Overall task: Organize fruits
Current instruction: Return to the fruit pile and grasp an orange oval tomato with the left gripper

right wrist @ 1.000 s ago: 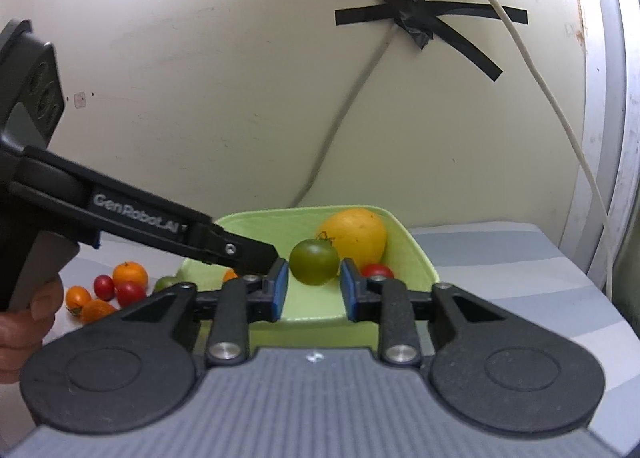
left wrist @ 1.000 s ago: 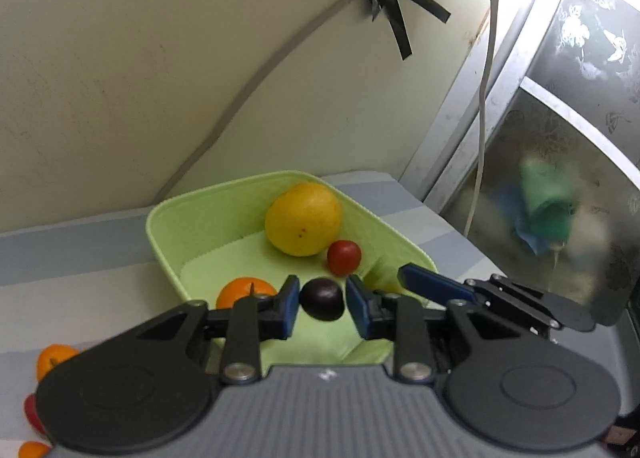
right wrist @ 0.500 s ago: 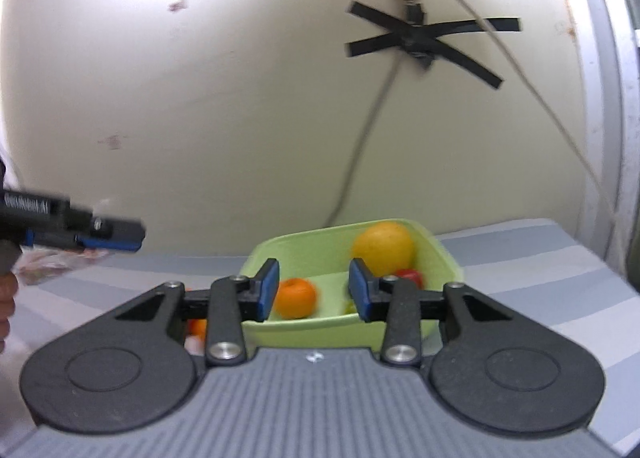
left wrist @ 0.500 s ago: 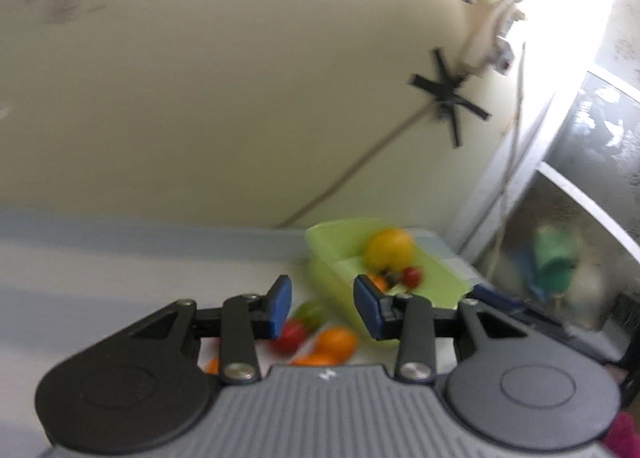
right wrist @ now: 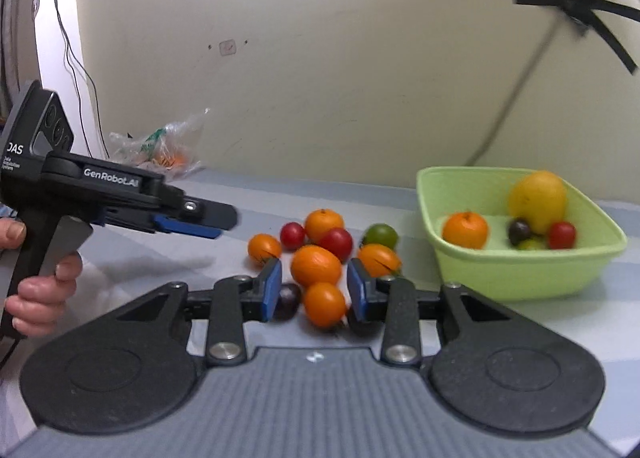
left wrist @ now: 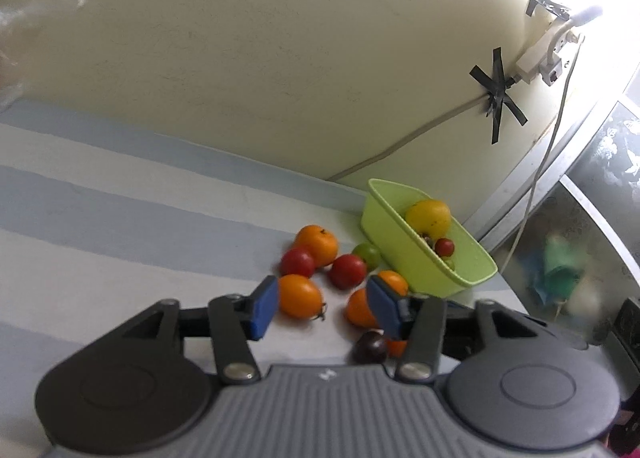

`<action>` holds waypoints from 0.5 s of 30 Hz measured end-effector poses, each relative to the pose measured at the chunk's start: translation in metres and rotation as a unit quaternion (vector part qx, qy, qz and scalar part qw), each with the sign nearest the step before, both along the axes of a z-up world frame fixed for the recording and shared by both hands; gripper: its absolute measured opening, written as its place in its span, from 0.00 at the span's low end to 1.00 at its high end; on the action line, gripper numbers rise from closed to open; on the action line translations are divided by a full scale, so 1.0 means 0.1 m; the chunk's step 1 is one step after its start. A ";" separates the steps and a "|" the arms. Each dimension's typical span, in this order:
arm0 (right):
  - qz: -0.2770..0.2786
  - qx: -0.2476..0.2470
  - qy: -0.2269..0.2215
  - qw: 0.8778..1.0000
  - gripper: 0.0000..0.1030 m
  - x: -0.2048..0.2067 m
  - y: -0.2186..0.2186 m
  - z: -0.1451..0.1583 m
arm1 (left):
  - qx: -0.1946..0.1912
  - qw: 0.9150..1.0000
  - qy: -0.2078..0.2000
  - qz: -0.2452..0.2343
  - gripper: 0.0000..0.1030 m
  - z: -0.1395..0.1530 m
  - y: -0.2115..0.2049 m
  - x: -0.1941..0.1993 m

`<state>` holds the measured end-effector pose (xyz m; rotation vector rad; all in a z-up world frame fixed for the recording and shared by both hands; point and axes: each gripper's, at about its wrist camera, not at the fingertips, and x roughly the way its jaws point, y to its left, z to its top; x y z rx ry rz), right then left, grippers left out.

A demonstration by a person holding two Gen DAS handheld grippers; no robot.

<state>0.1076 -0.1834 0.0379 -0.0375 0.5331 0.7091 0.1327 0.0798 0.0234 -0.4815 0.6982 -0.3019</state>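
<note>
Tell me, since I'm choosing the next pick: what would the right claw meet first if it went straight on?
Probably the small orange fruit lying low between the open right claw pads, with a larger orange fruit just behind it. Depth is hard to judge in this fisheye view, so take it as likely.

Home: taped wall cable (left wrist: 400,144), window (left wrist: 600,162)

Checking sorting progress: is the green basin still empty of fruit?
No, the green basin already holds a large yellow citrus, an orange and a red tomato.
</note>
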 end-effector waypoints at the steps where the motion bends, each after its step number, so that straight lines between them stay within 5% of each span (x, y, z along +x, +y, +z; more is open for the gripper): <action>1: 0.003 -0.007 -0.001 1.000 0.38 0.03 0.05 0.00 | 0.002 1.000 0.004 0.000 0.51 -0.02 -0.03 0.05; 7: 0.000 -0.046 0.023 0.999 0.38 0.24 0.26 -0.12 | 0.004 1.000 0.024 0.005 0.51 -0.16 -0.06 0.14; 9: 0.002 -0.043 0.040 0.998 0.44 0.31 0.29 -0.17 | 0.006 1.000 0.026 0.007 0.45 -0.21 -0.08 0.16; 10: 0.006 -0.038 0.052 0.998 0.43 0.35 0.31 -0.19 | 0.019 0.999 0.024 0.014 0.33 -0.22 -0.10 0.17; 12: 0.018 -0.035 0.072 0.997 0.39 0.39 0.37 -0.21 | 0.031 0.999 0.020 0.014 0.30 -0.22 -0.10 0.16; 15: 0.020 -0.042 0.042 0.998 0.37 0.27 0.44 -0.15 | 0.004 1.000 0.023 0.004 0.30 -0.19 -0.04 0.07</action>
